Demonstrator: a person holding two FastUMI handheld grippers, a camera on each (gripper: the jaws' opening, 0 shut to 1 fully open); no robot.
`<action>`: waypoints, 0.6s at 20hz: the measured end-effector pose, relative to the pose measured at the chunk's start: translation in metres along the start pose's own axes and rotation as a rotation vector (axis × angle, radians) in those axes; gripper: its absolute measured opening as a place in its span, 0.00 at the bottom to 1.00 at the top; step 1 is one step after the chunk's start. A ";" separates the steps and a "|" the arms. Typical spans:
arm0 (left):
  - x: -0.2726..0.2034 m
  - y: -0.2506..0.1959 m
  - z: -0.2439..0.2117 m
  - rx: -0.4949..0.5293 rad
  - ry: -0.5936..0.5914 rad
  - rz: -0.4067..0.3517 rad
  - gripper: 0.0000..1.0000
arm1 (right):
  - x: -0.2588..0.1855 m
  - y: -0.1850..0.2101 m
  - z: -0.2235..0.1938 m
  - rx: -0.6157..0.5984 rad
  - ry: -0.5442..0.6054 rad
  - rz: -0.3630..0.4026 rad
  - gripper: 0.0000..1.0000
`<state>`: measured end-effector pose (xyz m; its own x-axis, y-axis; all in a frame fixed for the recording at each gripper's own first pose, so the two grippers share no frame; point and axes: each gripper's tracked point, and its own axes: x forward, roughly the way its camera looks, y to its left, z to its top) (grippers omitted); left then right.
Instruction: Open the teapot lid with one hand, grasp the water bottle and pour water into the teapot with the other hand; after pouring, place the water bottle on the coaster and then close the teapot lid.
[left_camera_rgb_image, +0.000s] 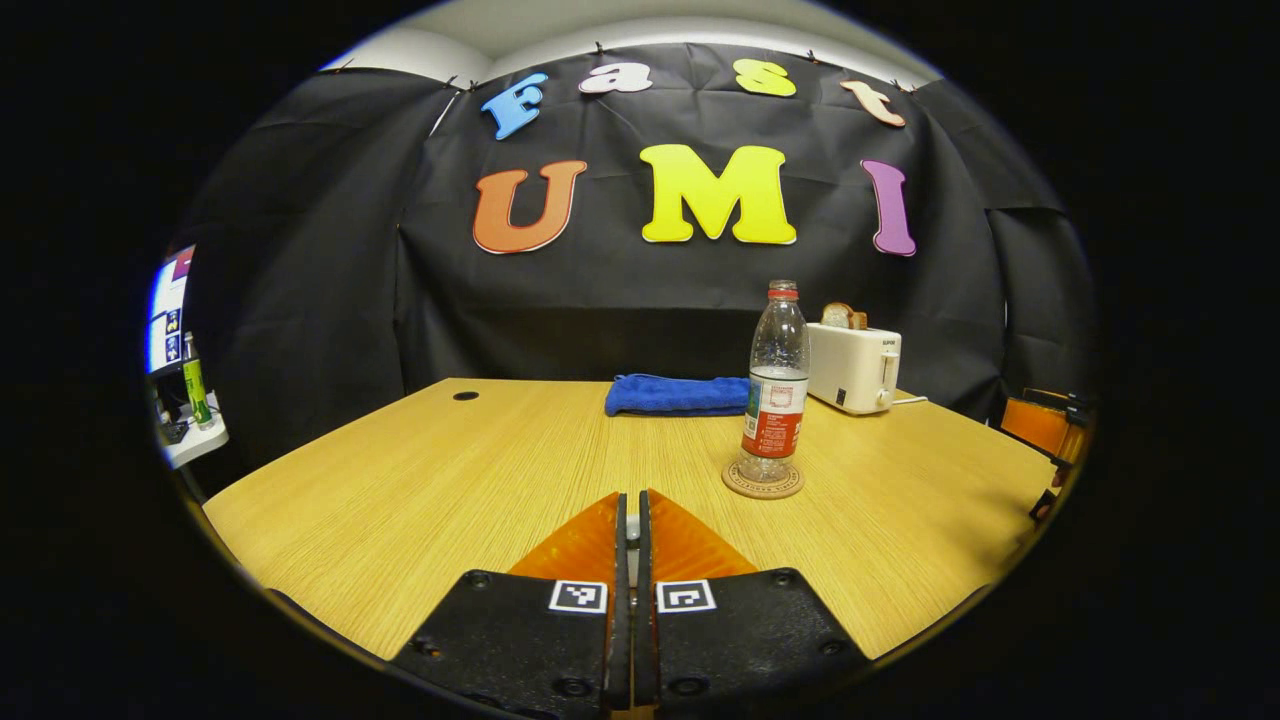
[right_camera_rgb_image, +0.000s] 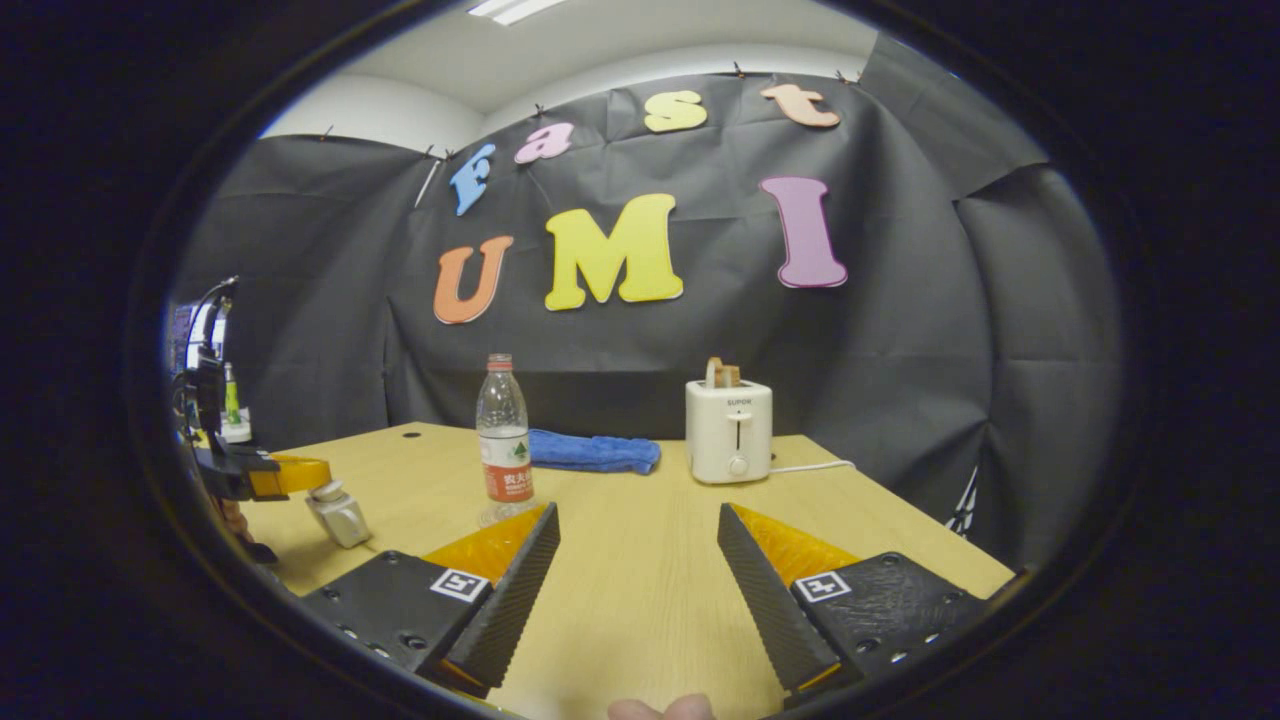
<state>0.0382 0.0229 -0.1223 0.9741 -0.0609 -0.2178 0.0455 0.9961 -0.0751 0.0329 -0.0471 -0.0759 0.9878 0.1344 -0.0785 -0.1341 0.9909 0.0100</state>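
Note:
A clear water bottle (left_camera_rgb_image: 775, 400) with a red label and cap stands upright on a round coaster (left_camera_rgb_image: 763, 482), right of centre on the table. In the right gripper view the bottle (right_camera_rgb_image: 503, 440) is ahead and to the left of my right gripper (right_camera_rgb_image: 638, 520), which is open and holds nothing. My left gripper (left_camera_rgb_image: 630, 505) is shut, with a pale sliver showing between its tips. In the right gripper view, the left gripper (right_camera_rgb_image: 300, 473) sits at the far left, its tips at the top knob of a small pale teapot (right_camera_rgb_image: 340, 515) whose body is under the fingers.
A folded blue towel (left_camera_rgb_image: 675, 395) lies at the back of the wooden table (left_camera_rgb_image: 400, 480). A white toaster (left_camera_rgb_image: 855, 368) with bread in it stands back right, its cord trailing right. A side shelf (left_camera_rgb_image: 190, 440) with a green bottle stands off the table's left. A person's fingertip (right_camera_rgb_image: 660, 708) shows at the bottom.

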 end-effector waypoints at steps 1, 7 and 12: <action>0.001 0.002 -0.003 -0.001 0.011 0.011 0.05 | -0.001 0.000 0.000 0.003 0.000 0.001 0.95; -0.003 0.006 0.003 0.005 0.011 0.065 0.36 | -0.005 0.003 0.006 0.009 -0.014 -0.002 0.95; -0.025 -0.018 0.068 -0.004 -0.157 0.071 0.98 | -0.008 0.008 0.028 0.005 -0.073 -0.061 0.94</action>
<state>0.0284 0.0112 -0.0498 0.9975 0.0202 -0.0677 -0.0249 0.9973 -0.0693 0.0264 -0.0405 -0.0474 0.9973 0.0736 -0.0061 -0.0736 0.9972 0.0123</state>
